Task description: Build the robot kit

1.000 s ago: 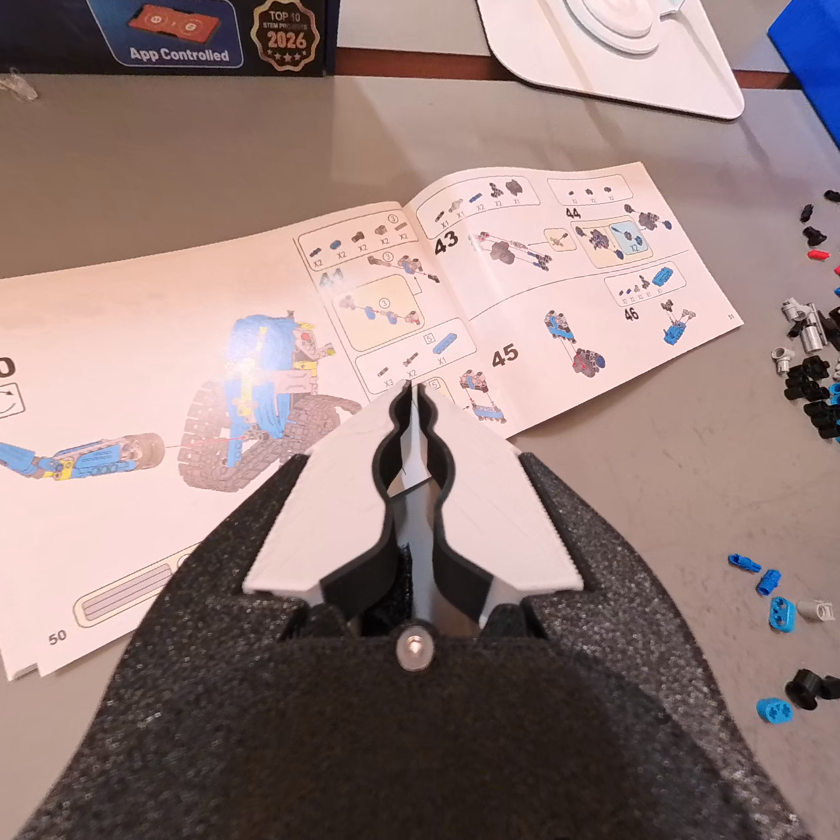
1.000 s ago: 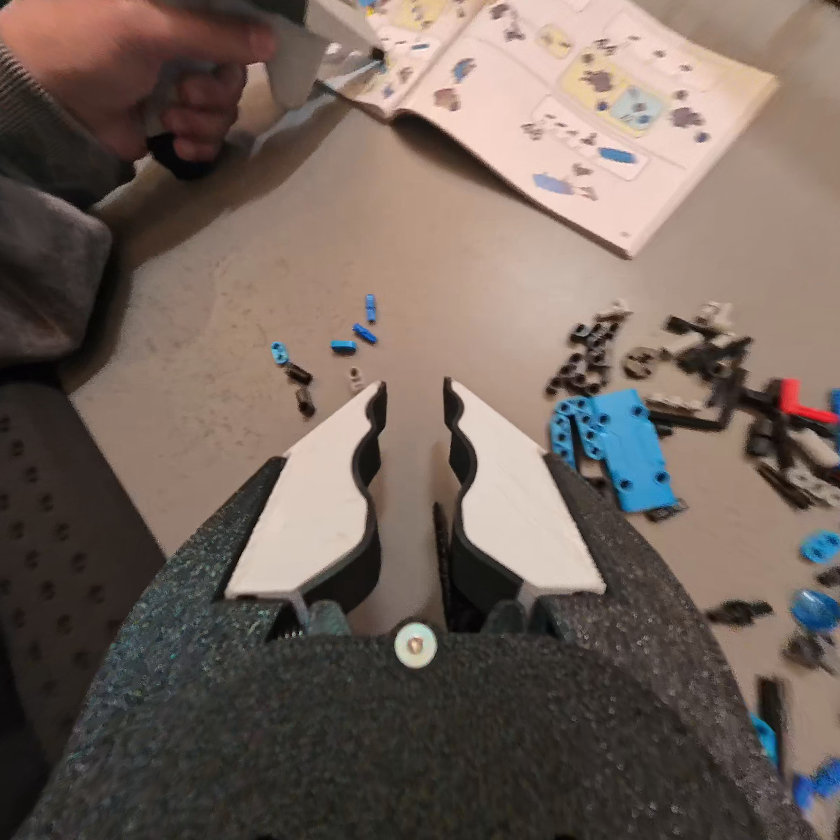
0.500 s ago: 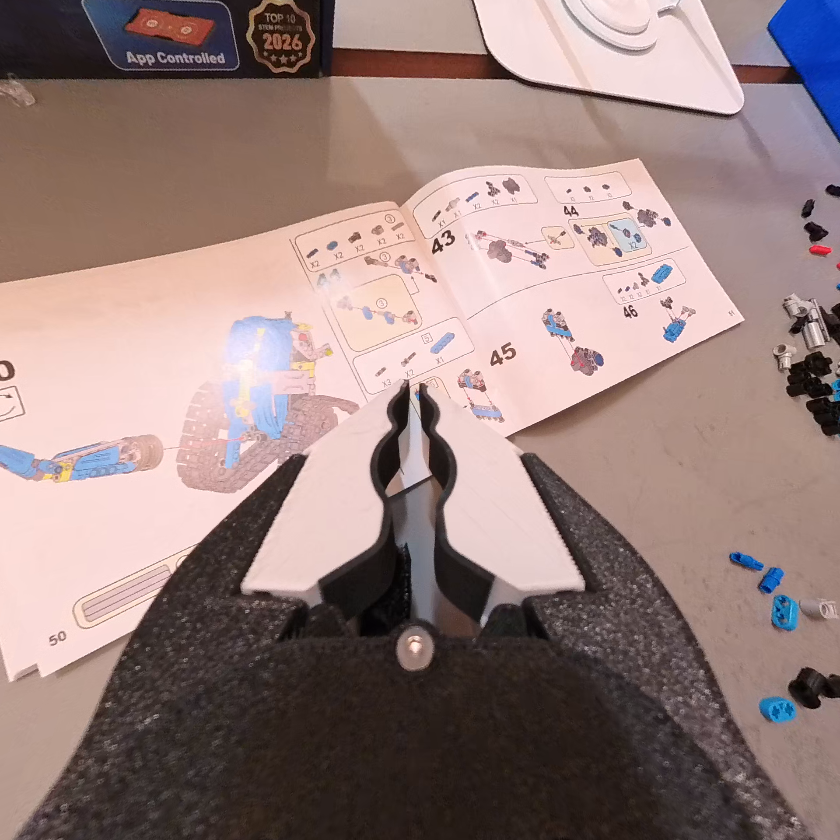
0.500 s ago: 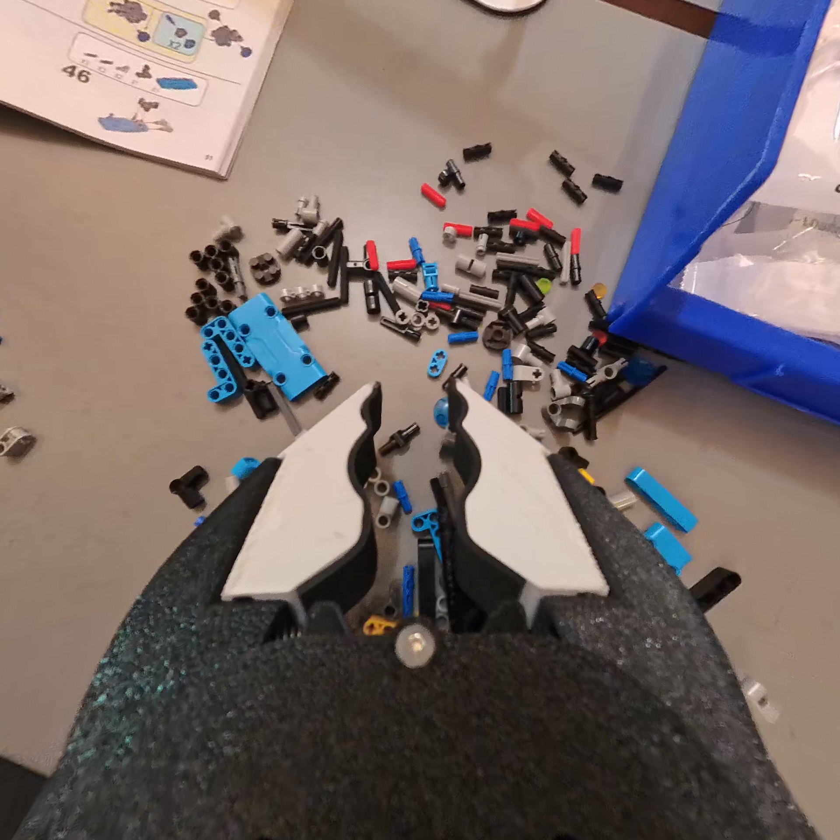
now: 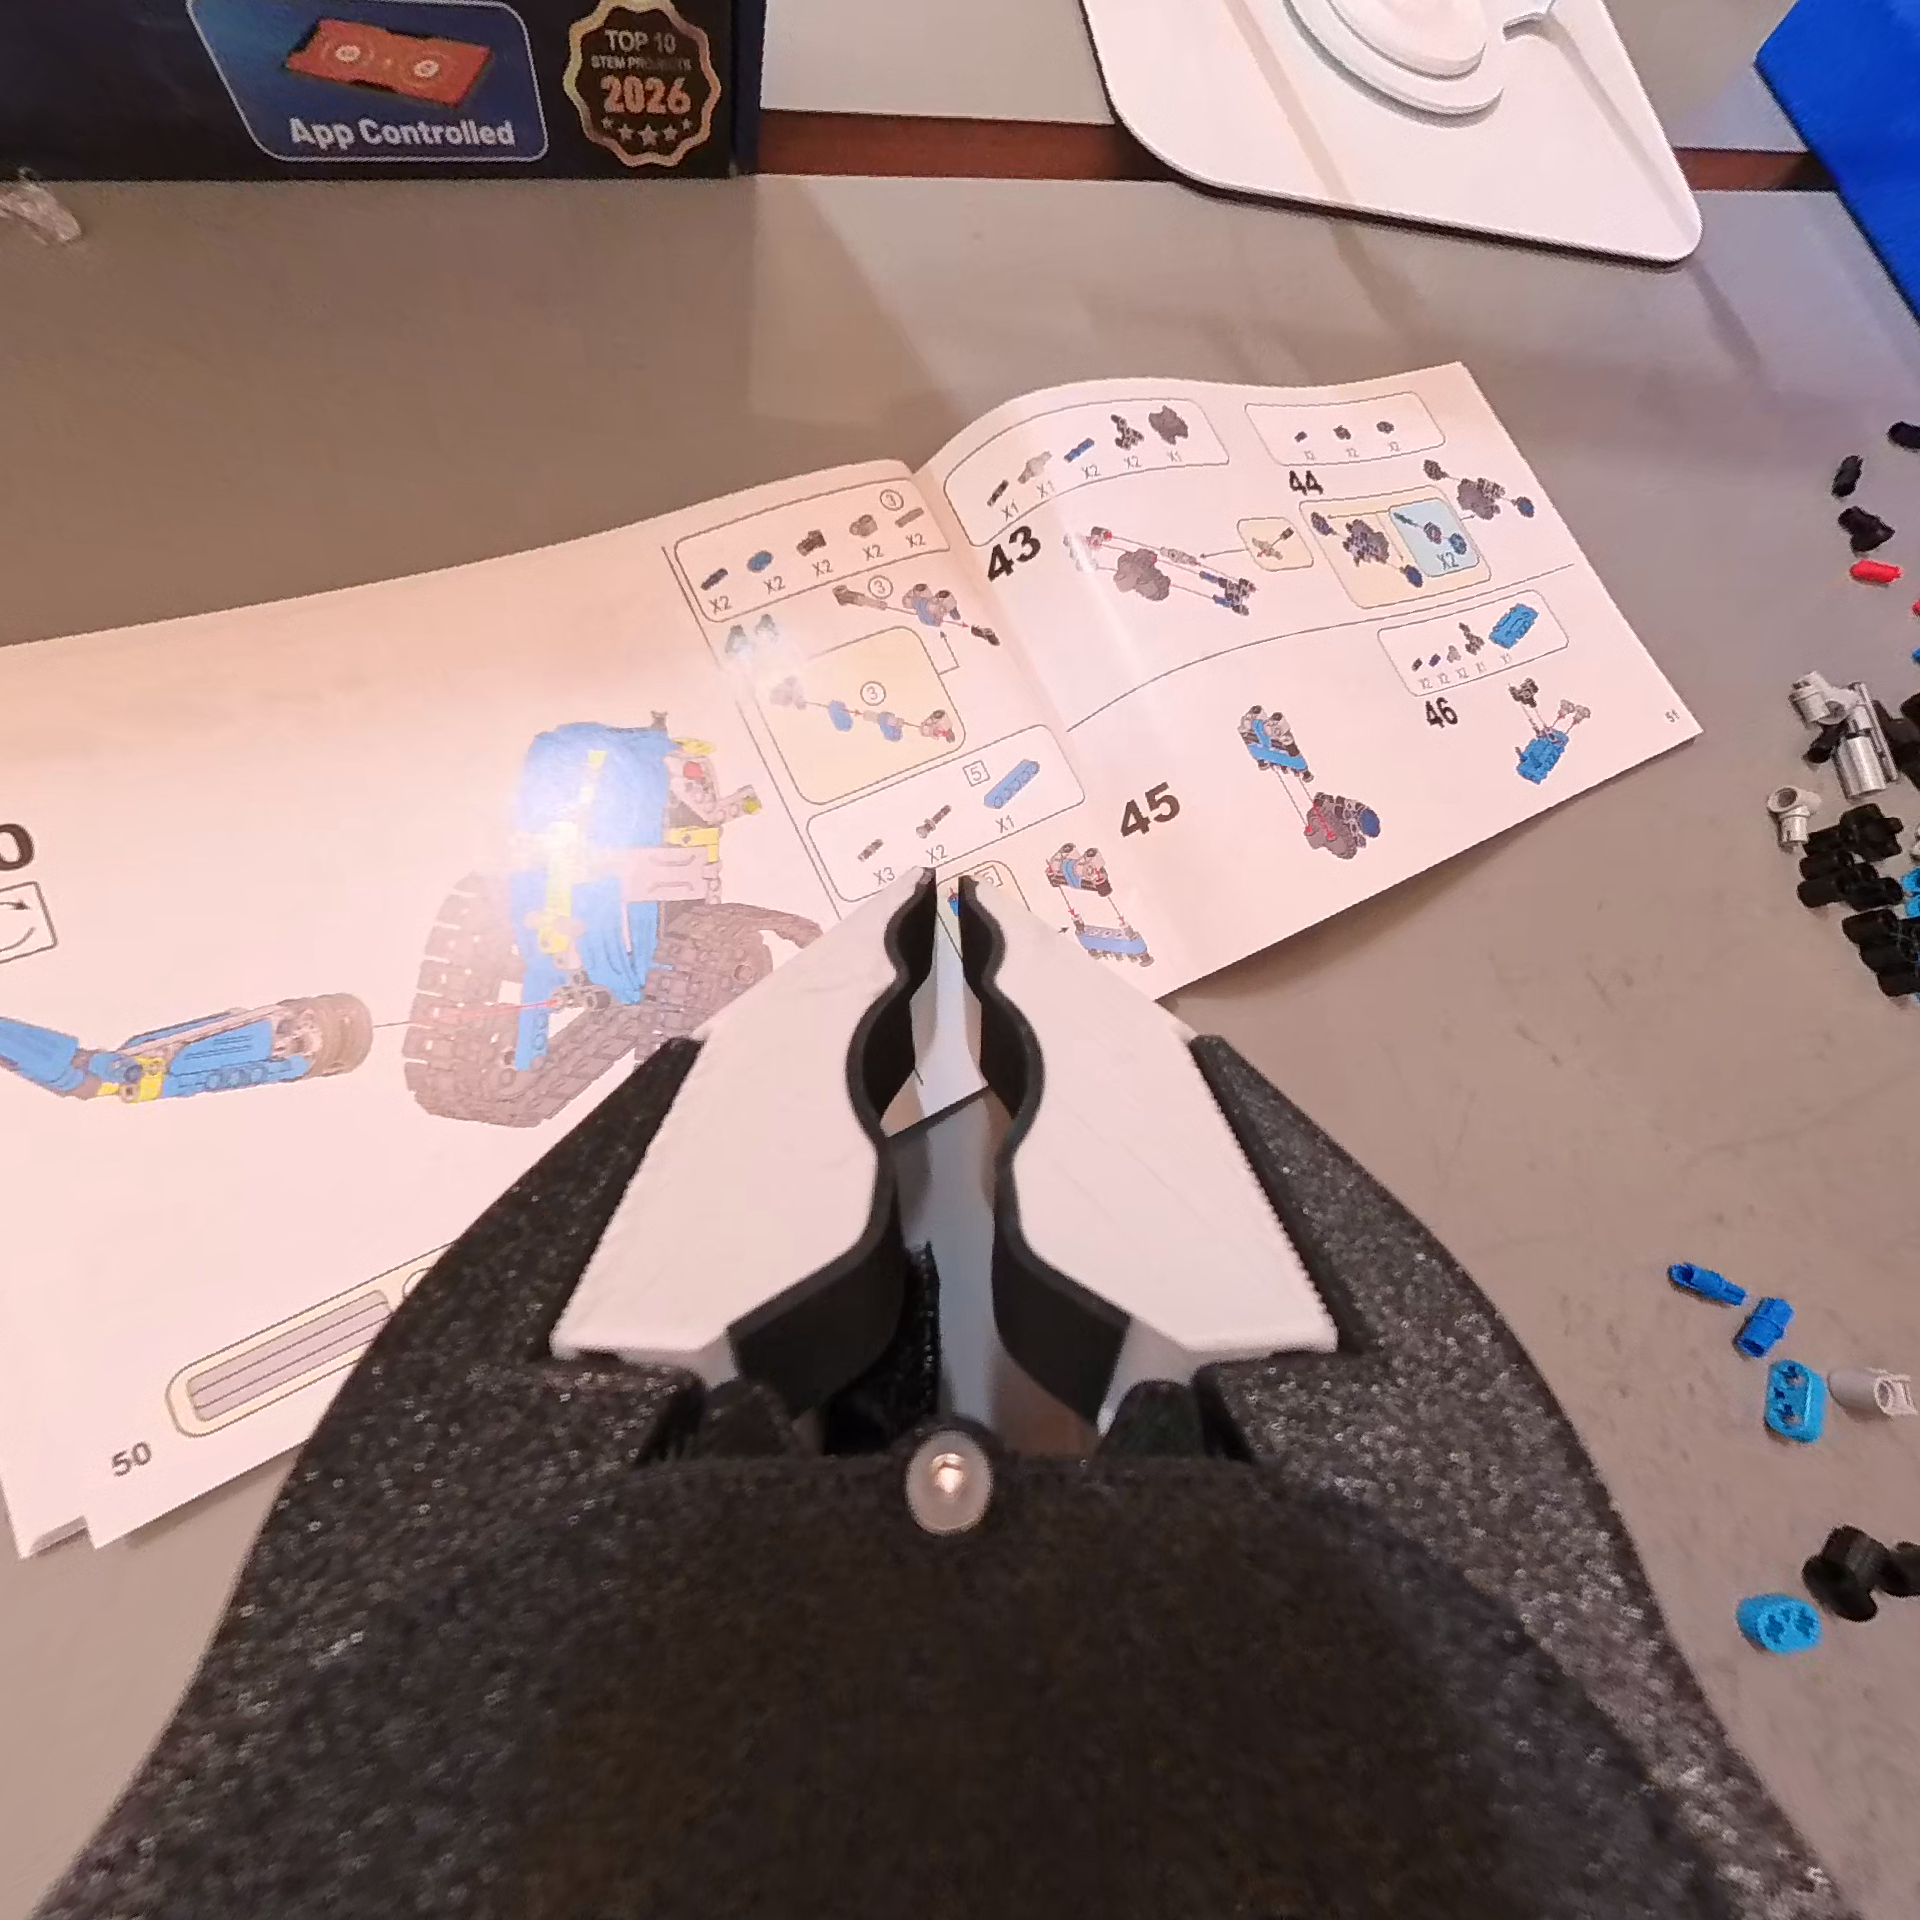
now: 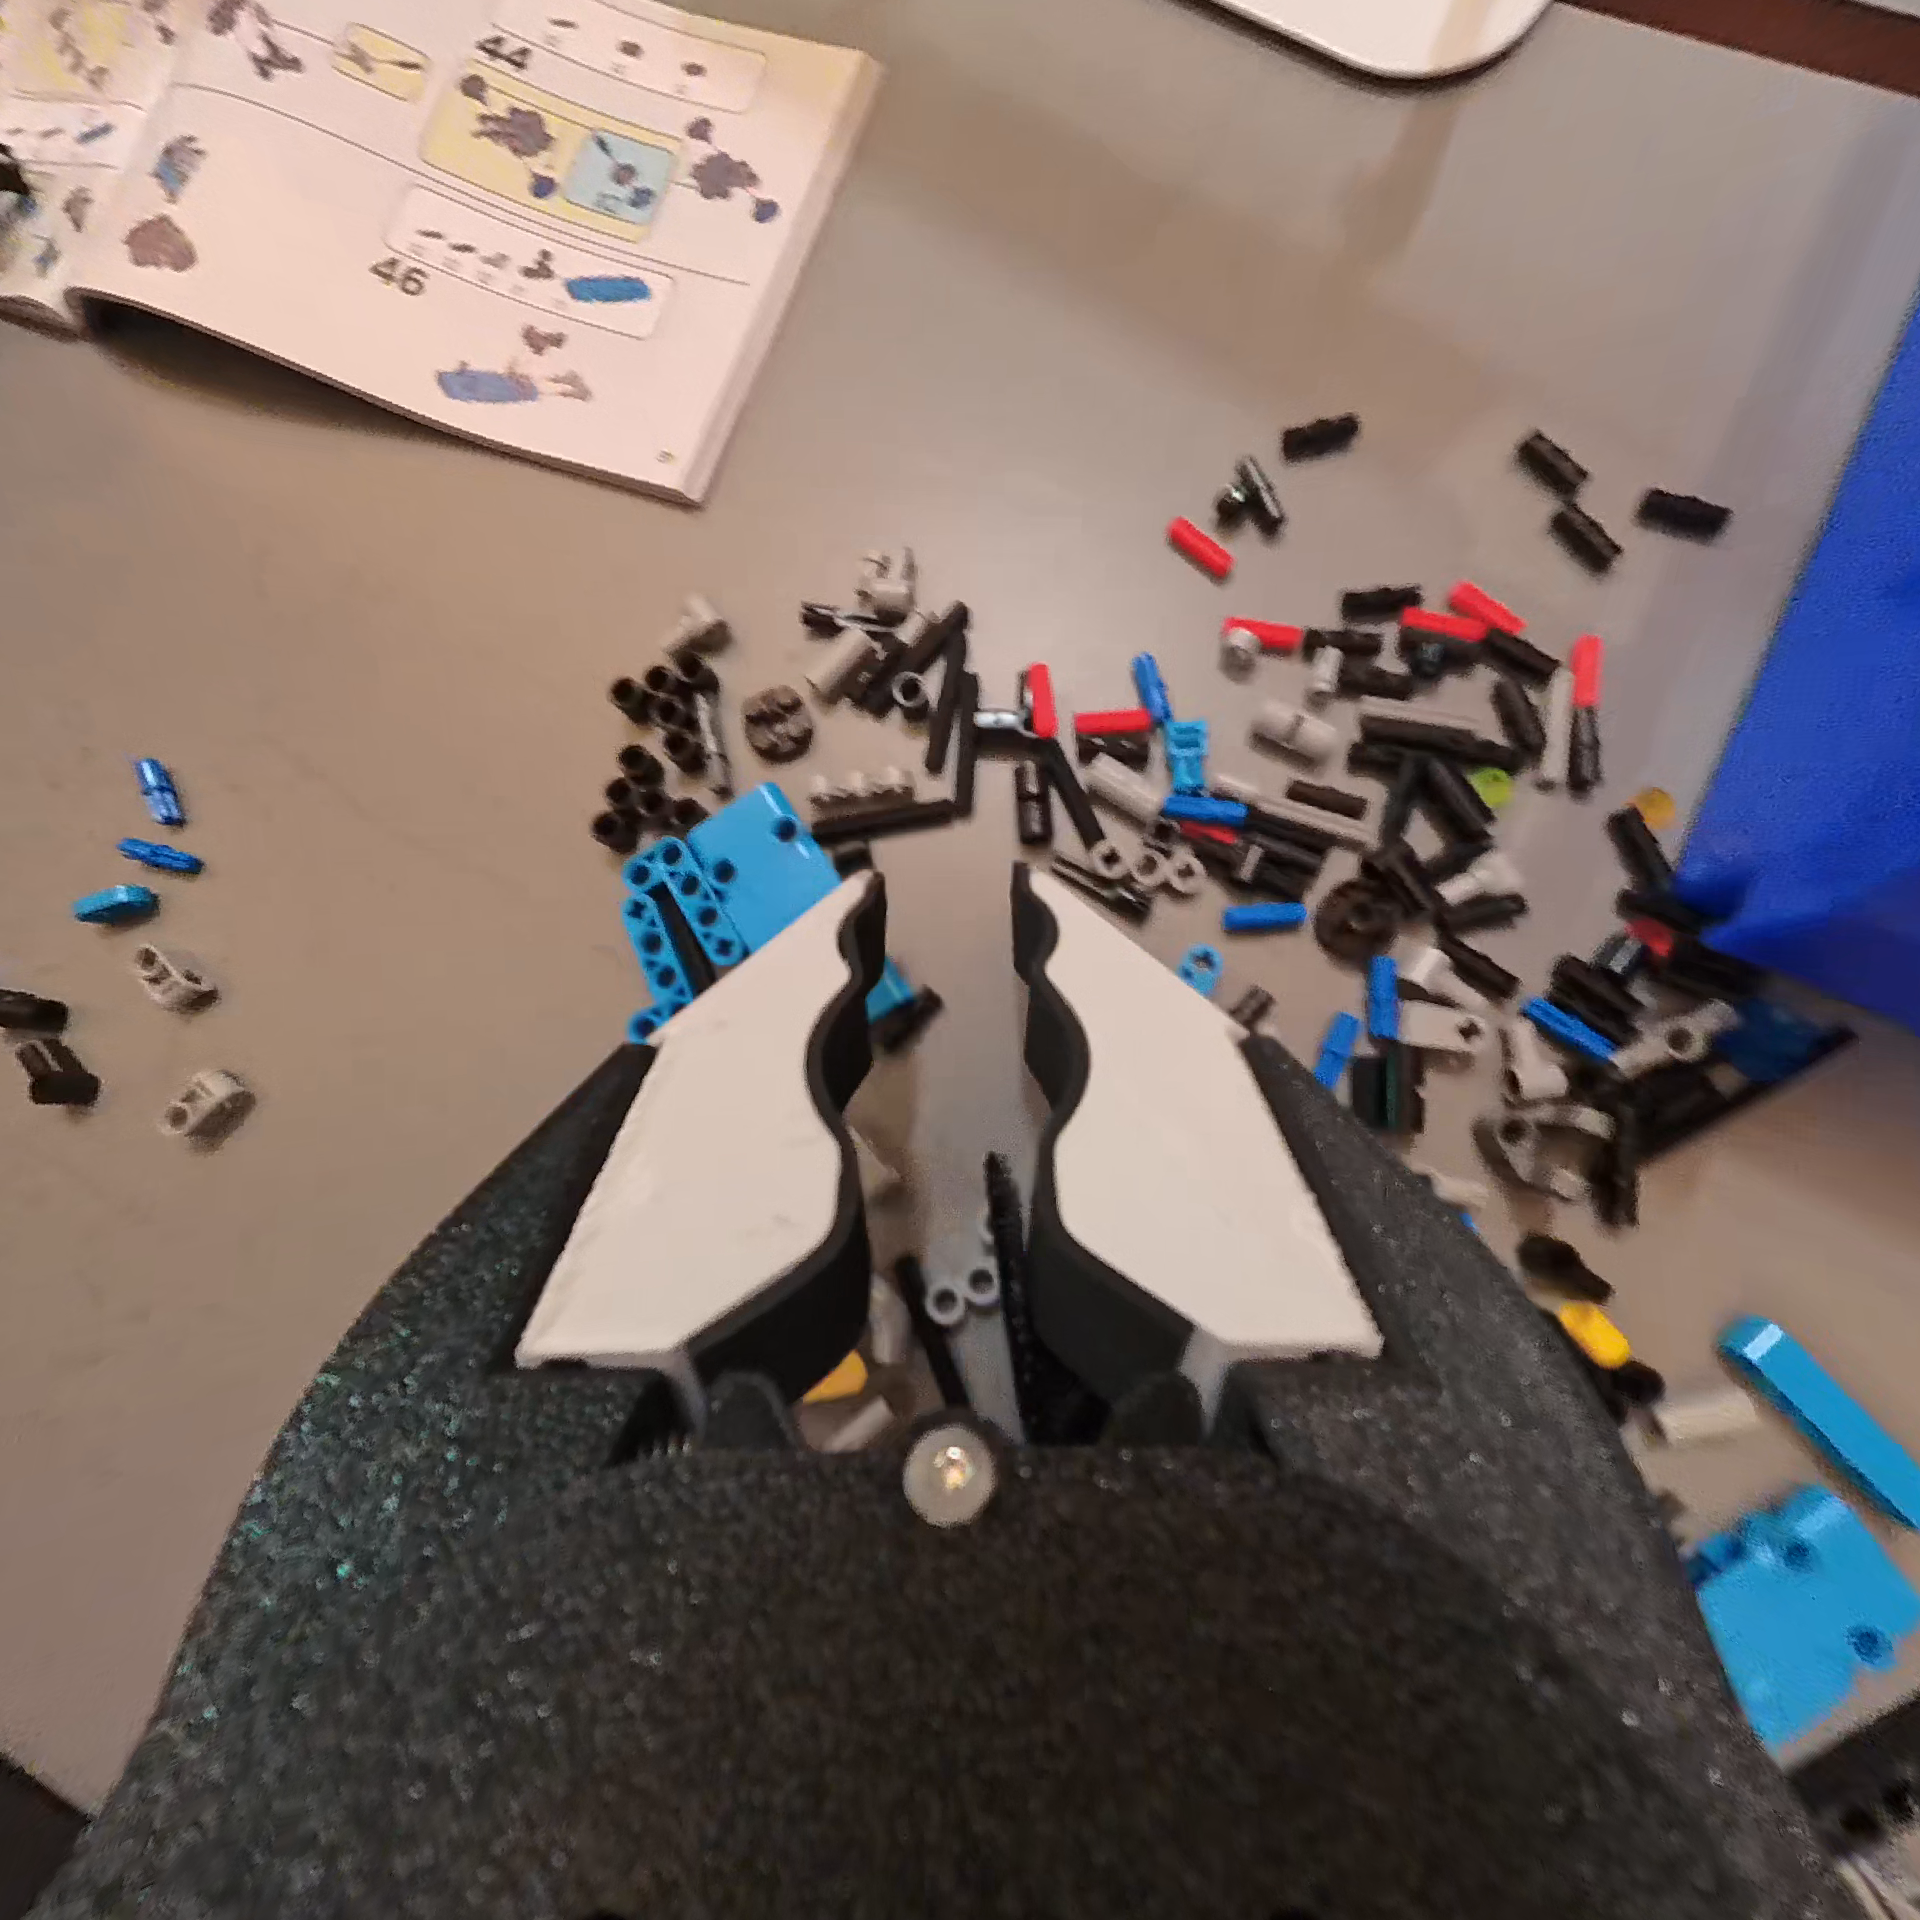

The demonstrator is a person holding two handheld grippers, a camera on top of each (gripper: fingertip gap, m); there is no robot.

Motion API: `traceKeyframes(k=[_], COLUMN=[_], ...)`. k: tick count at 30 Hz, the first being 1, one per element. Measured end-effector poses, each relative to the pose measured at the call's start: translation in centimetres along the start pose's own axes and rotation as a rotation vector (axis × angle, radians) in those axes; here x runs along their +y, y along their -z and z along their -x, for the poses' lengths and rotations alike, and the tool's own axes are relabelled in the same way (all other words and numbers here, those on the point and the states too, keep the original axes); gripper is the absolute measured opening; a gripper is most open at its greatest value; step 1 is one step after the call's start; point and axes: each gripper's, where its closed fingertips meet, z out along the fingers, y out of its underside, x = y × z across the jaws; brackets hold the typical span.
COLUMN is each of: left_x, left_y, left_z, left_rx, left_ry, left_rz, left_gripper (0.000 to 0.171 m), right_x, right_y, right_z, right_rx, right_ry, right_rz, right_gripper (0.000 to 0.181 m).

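Two claws: left claw (image 5: 943, 883) clenched on the booklet (image 5: 1226, 665) page edge, pinning it open; right claw (image 6: 948, 883) released above loose bricks (image 6: 1382, 748).

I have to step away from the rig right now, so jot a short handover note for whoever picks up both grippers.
Left gripper: nearly shut, a narrow gap at the tips, empty, over the near edge of the open white instruction booklet on the grey table.
Right gripper: open, empty, above the scattered pile of black, red, grey and blue plastic building pieces; its left finger overlaps the large light-blue perforated block.
Blue bag lies right of the pile.
Done: nothing assembled in view.
Left: all pieces loose.
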Motion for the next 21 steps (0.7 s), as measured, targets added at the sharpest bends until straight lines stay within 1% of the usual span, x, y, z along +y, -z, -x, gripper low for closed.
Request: traceKeyframes(k=[4,7,10,13,15,18,21], left_x=[0.0,0.0,0.0,-0.1,-0.1,-0.6,-1.2], left_y=[0.0,0.0,0.1,0.3,0.4,0.8,1.2], left_z=[0.0,0.0,-0.2,-0.2,-0.5,-1.0,-1.0], left_rx=[0.005,0.008,0.028,0.022,0.029,0.014,-0.044], left_ry=[0.006,0.007,0.002,0.009,0.005,-0.032,-0.101], left_rz=[0.000,0.000,0.003,0.009,0.013,0.001,-0.025], left_gripper=[0.003,0.004,0.009,0.009,0.015,0.026,0.028], right_x=[-0.6,-0.5,-0.1,0.6,1.9,4.5,7.3], right_y=[-0.9,-0.5,1.0,3.6,5.3,7.6,9.6], right_z=[1.6,1.3,0.3,-0.9,-0.7,-0.3,0.2], right_rx=[-0.029,-0.010,0.010,0.043,0.024,0.029,0.025], right_ry=[0.027,0.035,0.022,0.010,0.000,0.000,-0.054], right_rz=[0.017,0.026,0.033,0.026,0.041,0.064,0.047], right_gripper=[0.023,0.023,0.023,0.023,0.023,0.023,0.023])
